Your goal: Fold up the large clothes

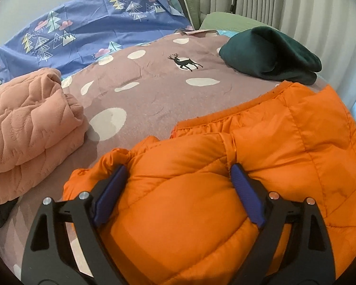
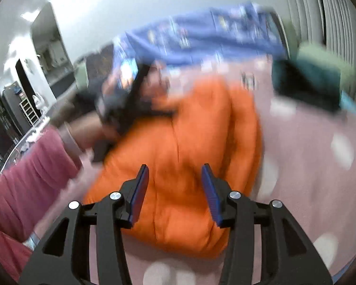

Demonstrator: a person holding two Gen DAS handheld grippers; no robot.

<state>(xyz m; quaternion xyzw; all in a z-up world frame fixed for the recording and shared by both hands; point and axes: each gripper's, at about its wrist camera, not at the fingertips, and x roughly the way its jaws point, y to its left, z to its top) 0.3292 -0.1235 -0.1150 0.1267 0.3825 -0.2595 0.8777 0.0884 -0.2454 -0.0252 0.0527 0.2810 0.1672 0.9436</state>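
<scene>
The orange puffer jacket (image 1: 225,166) lies folded on the bedspread (image 1: 154,90), its bulk directly under the left tongs (image 1: 178,185), whose jaws stand spread wide with a padded fold bulging between them; whether the pads press it I cannot tell. The right tongs (image 2: 175,190) hang above it, half spread and empty. The jacket's long axis runs away from them. Open bedspread lies beyond, between the peach quilted bundle (image 1: 33,128) and the dark green garment (image 1: 270,54).

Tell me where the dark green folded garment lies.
In the left wrist view, the dark green folded garment lies upper right on the bedspread, beyond the orange puffer jacket.
</scene>
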